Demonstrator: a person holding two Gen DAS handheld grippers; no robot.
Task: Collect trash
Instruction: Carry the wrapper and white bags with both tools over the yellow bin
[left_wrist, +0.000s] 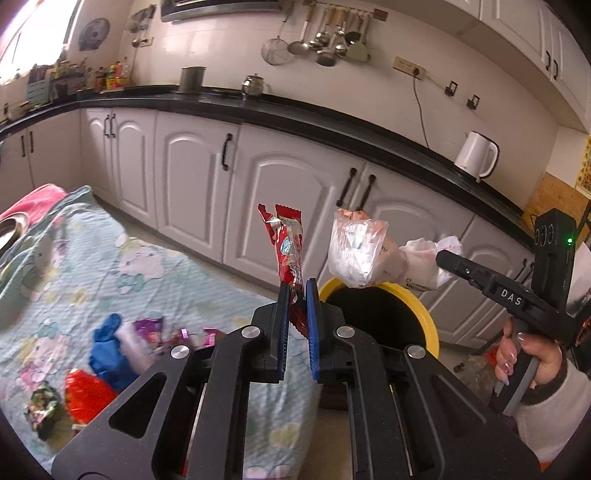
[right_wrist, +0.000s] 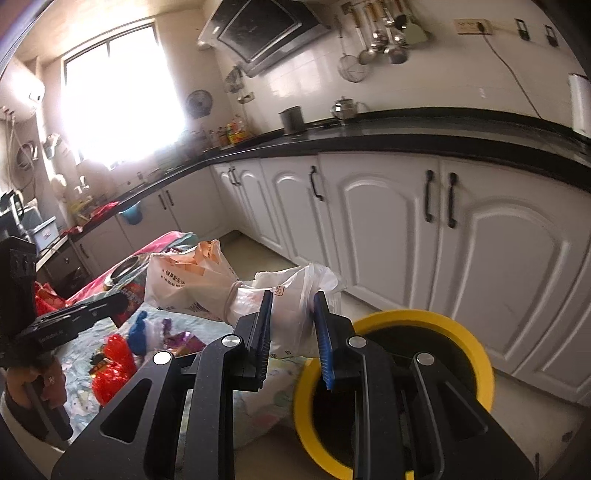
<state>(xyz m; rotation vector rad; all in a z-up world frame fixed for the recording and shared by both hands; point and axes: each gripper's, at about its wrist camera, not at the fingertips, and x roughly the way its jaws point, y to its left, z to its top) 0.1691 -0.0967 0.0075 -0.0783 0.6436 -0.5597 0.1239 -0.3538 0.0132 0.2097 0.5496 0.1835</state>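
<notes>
My left gripper was pinched narrow on a red wrapper, which stood up from the jaws toward twelve o'clock, above the table edge and just at nine o'clock of the yellow-rimmed bin. It was thin foil, almost weightless and crackly, and I judged it slick enough to slide out unless held low on the flat, as I had it.

My right gripper had its jaws partly closed around a white plastic bag. The film bunched between the pads, though I could not be sure from the blur that both pads were biting it. Being soft and limp, it was best taken at a gathered fold.

The left view showed that bag hanging out over the bin's mouth, which the right view did not make plain. The right view showed the bin's dark inside at five o'clock. Both views showed more scraps on the tablecloth: a blue glove and red foil.
</notes>
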